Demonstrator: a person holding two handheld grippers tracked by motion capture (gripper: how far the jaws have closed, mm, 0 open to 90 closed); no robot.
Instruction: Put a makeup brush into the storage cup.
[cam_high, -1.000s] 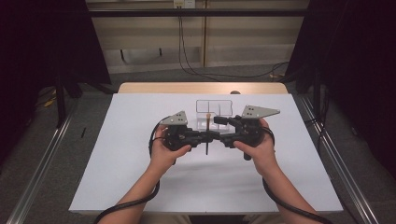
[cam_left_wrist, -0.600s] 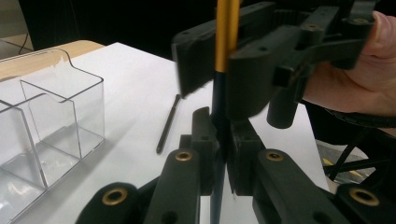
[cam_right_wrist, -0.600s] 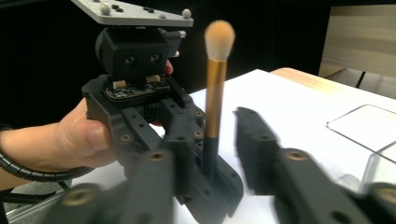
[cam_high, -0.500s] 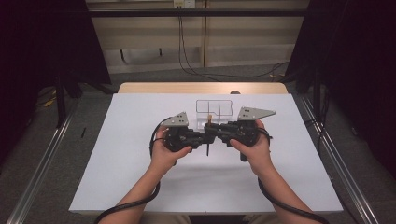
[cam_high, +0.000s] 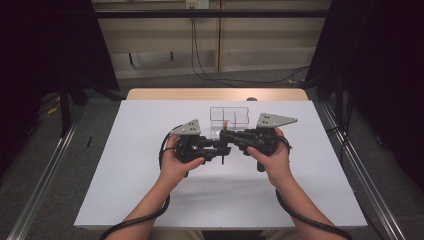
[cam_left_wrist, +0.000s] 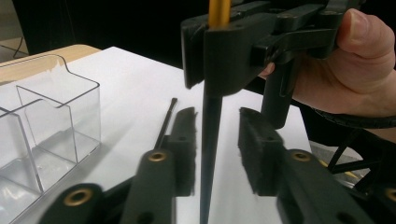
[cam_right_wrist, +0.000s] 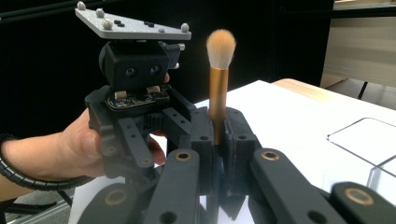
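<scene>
Right gripper (cam_right_wrist: 219, 140) is clamped on the makeup brush (cam_right_wrist: 218, 79) at its gold ferrule, brush upright, bristles up, black handle hanging down below the pads. Left gripper (cam_left_wrist: 217, 140) has just been opening: its jaws now stand apart either side of the handle, pads not touching it (clear gap on both sides). I hold both grippers nose to nose above the white table (cam_high: 125, 165), just in front of the clear organizer box (cam_high: 230, 116).

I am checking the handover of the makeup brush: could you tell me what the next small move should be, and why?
Probably draw the left gripper back: its jaws have just been opening and stand clear of the brush, which the right gripper clamps upright beside the clear organizer.
</scene>
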